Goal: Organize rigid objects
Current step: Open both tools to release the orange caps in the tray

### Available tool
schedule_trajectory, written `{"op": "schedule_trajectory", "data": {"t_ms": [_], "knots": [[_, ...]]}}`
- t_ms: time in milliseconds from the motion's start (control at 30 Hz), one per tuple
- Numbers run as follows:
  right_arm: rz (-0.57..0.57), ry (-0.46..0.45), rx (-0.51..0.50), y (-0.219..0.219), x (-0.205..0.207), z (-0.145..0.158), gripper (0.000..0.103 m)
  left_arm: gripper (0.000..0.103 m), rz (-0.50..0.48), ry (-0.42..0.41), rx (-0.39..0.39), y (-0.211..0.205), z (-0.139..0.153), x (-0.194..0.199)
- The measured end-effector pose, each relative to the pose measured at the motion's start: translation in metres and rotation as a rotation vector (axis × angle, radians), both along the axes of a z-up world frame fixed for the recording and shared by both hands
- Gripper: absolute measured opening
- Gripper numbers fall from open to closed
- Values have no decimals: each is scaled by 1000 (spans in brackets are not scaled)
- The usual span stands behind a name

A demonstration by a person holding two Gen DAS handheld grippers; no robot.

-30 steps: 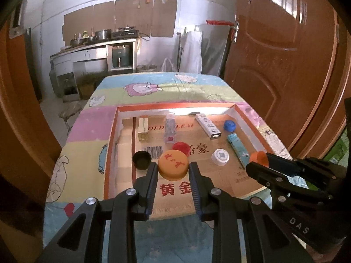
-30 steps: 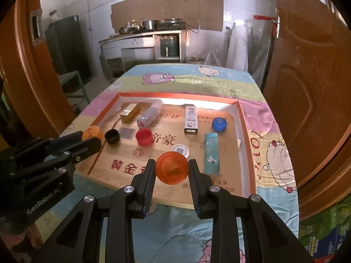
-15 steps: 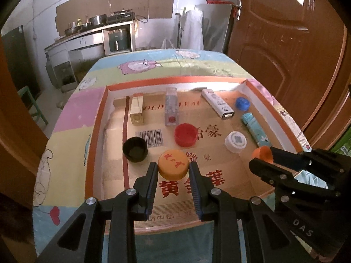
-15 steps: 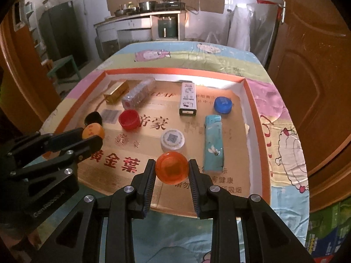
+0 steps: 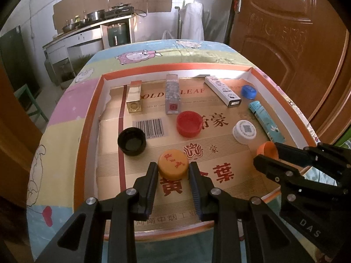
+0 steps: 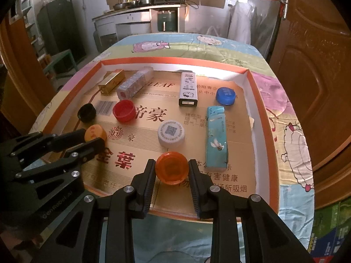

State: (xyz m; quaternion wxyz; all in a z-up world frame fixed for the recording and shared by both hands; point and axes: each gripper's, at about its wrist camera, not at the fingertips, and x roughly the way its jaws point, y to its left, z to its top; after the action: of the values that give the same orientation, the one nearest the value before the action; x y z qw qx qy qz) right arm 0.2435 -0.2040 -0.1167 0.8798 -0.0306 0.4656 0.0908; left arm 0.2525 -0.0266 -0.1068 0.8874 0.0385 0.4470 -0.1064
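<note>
My left gripper (image 5: 173,169) is shut on a yellow cap with red marks (image 5: 173,164), low over the front left of the cardboard tray (image 5: 92,114). It also shows in the right wrist view (image 6: 94,132). My right gripper (image 6: 171,171) is shut on an orange cap (image 6: 171,167), low over the tray's front right; that cap also shows in the left wrist view (image 5: 266,150). In the tray lie a black cap (image 5: 131,141), a red cap (image 5: 189,123), a white cap (image 5: 244,131) and a blue cap (image 5: 248,92).
At the tray's back lie a gold box (image 5: 133,99), a clear patterned box (image 5: 172,97) and a white box (image 5: 222,91). A teal lighter (image 6: 216,137) lies at the right. The tray sits on a cartoon-print tablecloth (image 6: 291,131). A brown door (image 5: 291,43) stands right.
Both grippers have moved forward and down over the tray, each still holding its cap. The tray's objects have not moved.
</note>
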Motion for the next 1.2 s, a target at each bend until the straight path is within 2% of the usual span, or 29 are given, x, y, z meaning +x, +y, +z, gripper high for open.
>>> {"op": "schedule_trajectory", "data": {"t_ms": [267,433,767,1067,1200], "knots": [[-6,-5,28,-3,-1,-1,31,30,2,-15,-6,2,0,-4],[-4,-15,36,-5,-6,0,32,39,8,-17,-27,5,1,-6],[-27,-46,48,-8,-16,4,33,45,20,-34,-64,12,5,-13],[-70,-131,80,-12,-34,20,33,45,49,-136,-126,21,30,-38],[-99,-156,92,-12,-48,23,33,45,54,-155,-138,20,35,-54]]}}
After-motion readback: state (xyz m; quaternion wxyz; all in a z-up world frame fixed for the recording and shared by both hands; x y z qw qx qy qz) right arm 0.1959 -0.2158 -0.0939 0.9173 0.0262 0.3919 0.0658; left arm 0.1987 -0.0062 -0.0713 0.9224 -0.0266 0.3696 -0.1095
